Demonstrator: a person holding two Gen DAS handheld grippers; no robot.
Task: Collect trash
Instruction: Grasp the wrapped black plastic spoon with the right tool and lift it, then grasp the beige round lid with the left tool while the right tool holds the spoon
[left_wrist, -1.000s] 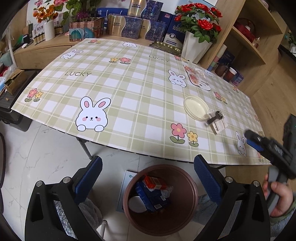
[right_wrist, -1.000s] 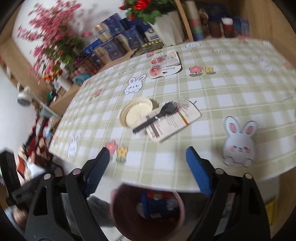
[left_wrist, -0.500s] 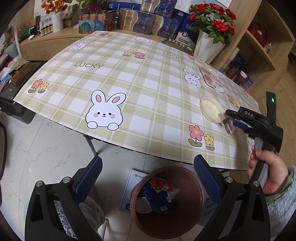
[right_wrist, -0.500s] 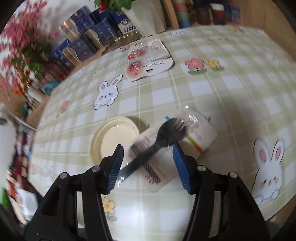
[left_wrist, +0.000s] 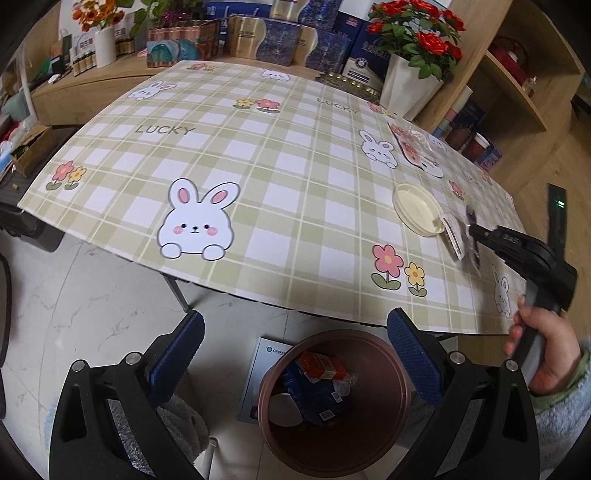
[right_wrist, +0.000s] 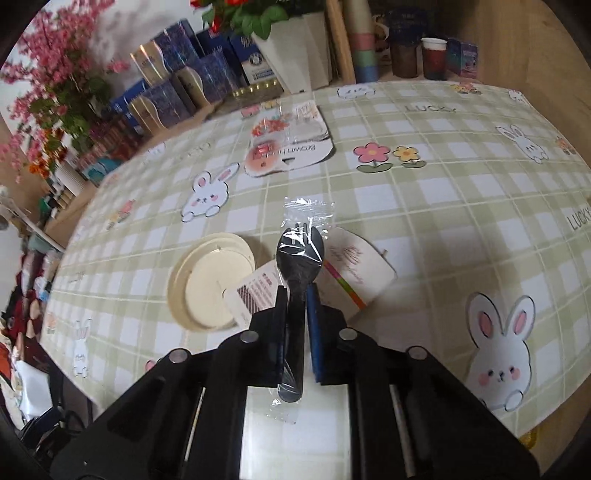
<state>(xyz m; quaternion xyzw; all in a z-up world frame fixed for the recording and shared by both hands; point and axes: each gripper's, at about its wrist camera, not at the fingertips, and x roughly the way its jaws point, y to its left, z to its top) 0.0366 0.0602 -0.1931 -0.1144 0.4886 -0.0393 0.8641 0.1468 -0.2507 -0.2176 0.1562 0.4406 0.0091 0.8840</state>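
Note:
A black plastic spork in a clear wrapper (right_wrist: 300, 254) lies across a white printed card (right_wrist: 356, 273) on the checked table (left_wrist: 258, 166). My right gripper (right_wrist: 297, 295) has its jaws closing, and the pads press on the spork's handle from both sides. From the left wrist view the right gripper (left_wrist: 476, 230) reaches onto the table's right part, held by a hand (left_wrist: 546, 354). My left gripper (left_wrist: 295, 354) hangs open and empty over a brown bin (left_wrist: 266, 406) on the floor, which holds several wrappers.
A cream round lid (right_wrist: 210, 280) lies just left of the spork. A flat clear package (right_wrist: 288, 140) rests farther back. Flower vases and boxes line the table's far edge, with shelves to the right. A booklet (left_wrist: 258, 373) lies by the bin.
The right gripper came down and forward onto the spork, and its wide jaws narrowed until they closed on the handle. The left gripper stayed over the bin.

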